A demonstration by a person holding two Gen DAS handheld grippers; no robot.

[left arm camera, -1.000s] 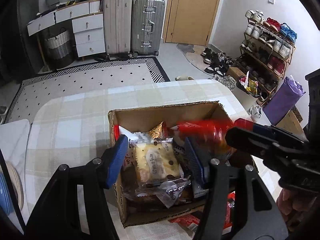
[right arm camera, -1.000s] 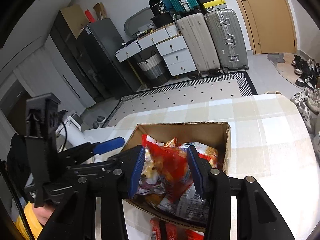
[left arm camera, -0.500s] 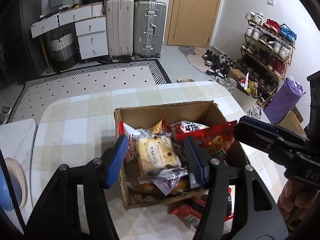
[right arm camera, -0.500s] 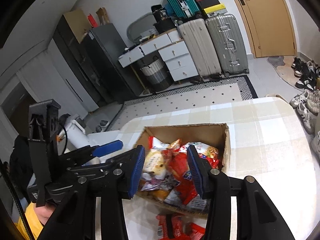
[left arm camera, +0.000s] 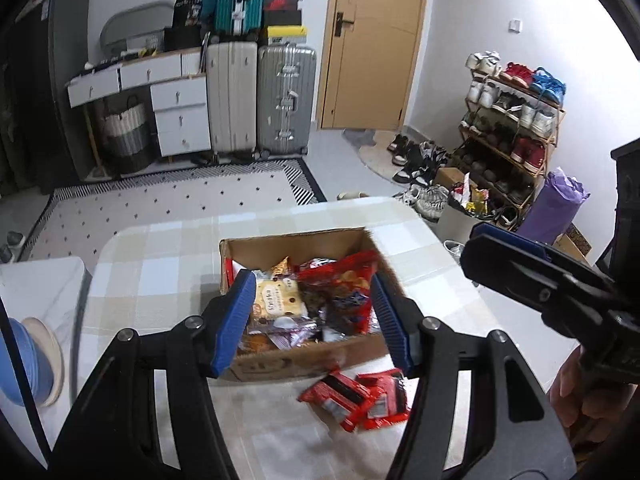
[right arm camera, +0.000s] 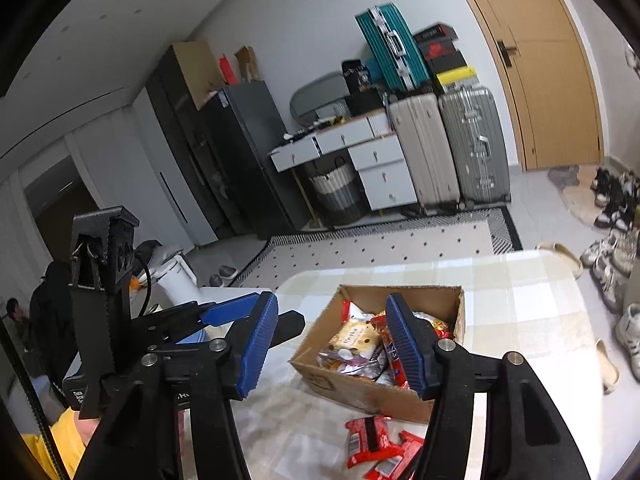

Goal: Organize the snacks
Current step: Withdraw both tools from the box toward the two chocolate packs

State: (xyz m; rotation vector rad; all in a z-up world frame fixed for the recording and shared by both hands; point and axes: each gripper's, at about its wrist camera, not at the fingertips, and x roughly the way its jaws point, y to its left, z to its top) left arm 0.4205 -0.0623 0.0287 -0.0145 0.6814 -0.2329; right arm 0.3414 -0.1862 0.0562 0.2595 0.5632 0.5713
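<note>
A cardboard box (left arm camera: 304,360) (right arm camera: 360,388) full of snack packets stands on the checked table. A red snack bag (left arm camera: 348,284) lies on top of the pile, beside a yellow biscuit pack (left arm camera: 278,300) (right arm camera: 354,336). Two red packets (left arm camera: 356,398) (right arm camera: 370,440) lie on the table in front of the box. My left gripper (left arm camera: 314,320) is open and empty, above and in front of the box. My right gripper (right arm camera: 332,346) is open and empty, held back from the box; it also shows in the left wrist view (left arm camera: 520,264).
The table (left arm camera: 160,272) has a rounded far edge. A blue and white object (left arm camera: 32,360) sits at the left. Beyond are a rug, suitcases (left arm camera: 260,100), drawers, a door and a shoe rack (left arm camera: 512,140).
The right gripper let go of the red bag, which now lies in the box. Both grippers have pulled back and up from the box.
</note>
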